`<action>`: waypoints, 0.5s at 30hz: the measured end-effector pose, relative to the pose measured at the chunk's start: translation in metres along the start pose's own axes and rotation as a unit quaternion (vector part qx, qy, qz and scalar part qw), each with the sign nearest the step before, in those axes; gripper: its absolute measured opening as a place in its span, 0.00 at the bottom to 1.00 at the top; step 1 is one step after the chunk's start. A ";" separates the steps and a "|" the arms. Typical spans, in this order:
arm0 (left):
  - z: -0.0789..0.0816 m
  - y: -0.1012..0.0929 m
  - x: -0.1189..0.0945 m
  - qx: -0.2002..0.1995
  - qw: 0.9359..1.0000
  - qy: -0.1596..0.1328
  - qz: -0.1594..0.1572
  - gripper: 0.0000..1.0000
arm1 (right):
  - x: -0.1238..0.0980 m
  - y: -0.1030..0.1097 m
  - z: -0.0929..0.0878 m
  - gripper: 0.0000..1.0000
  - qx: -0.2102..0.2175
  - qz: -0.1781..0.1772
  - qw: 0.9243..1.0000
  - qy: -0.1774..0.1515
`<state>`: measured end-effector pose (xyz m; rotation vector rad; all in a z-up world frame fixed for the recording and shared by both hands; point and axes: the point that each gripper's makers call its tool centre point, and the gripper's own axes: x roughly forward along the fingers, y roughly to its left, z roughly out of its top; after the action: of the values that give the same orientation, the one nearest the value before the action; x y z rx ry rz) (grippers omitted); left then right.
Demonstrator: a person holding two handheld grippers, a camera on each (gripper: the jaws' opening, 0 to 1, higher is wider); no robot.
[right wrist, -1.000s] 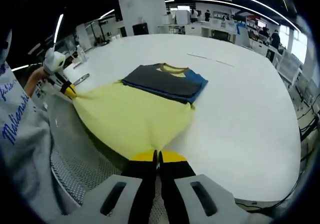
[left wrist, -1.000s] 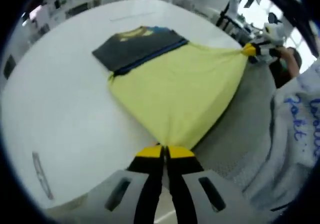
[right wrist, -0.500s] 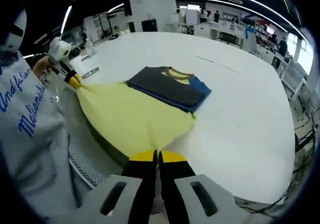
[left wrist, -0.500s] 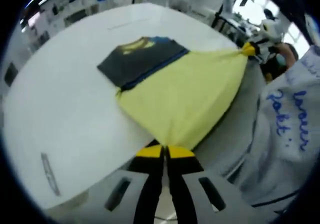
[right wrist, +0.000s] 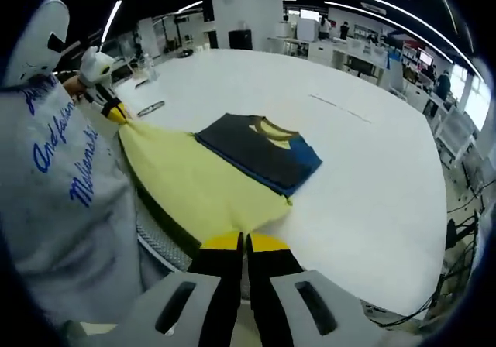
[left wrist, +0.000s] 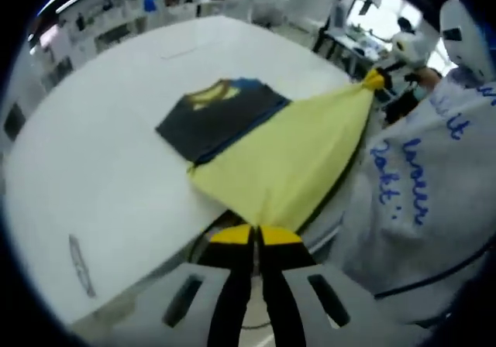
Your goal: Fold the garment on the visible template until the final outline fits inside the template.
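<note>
Garment (left wrist: 271,161): a shirt with a yellow lower part and a dark grey and blue upper part, lying partly on the white table (left wrist: 101,153). Its upper part rests flat on the tabletop, ahead of both tools. Its yellow part is lifted off the near table edge and stretched between the two tools.

Left gripper (left wrist: 255,237): I see its two jaws pressed together, clamped on one yellow corner of the garment. From that pinch the cloth fans out forward and toward the right. In the right gripper view this same tool (right wrist: 115,113) appears at the far left, with the yellow cloth gathered to a point at its tip.

Right gripper (right wrist: 244,242): its jaws are likewise closed, clamped on the other yellow corner. The cloth spreads forward and to the left from the pinch. In the left gripper view this tool (left wrist: 375,78) appears at the upper right, with the cloth drawn to a point at its yellow tip.

Between the two pinch points the yellow cloth hangs in a taut sheet over the table edge, touching the folded dark part where the colours meet.

A person's light grey top with blue lettering (right wrist: 62,161) lies beside the stretched cloth, between the two tools.

I cannot make out a template outline on the tabletop.
</note>
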<state>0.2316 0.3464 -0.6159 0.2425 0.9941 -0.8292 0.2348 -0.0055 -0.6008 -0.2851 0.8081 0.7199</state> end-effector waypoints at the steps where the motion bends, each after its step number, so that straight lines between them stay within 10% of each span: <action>1: 0.000 -0.002 -0.003 0.004 1.000 0.002 0.001 0.00 | -0.001 0.001 0.000 0.02 0.001 0.001 1.000 0.000; 15: -0.012 -0.030 -0.018 0.028 0.999 0.023 -0.014 0.00 | -0.028 0.025 0.003 0.02 -0.026 0.024 0.999 0.012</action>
<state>0.1979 0.3418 -0.6022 0.2983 1.0195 -0.8810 0.2067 0.0008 -0.5769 -0.3223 0.8218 0.7847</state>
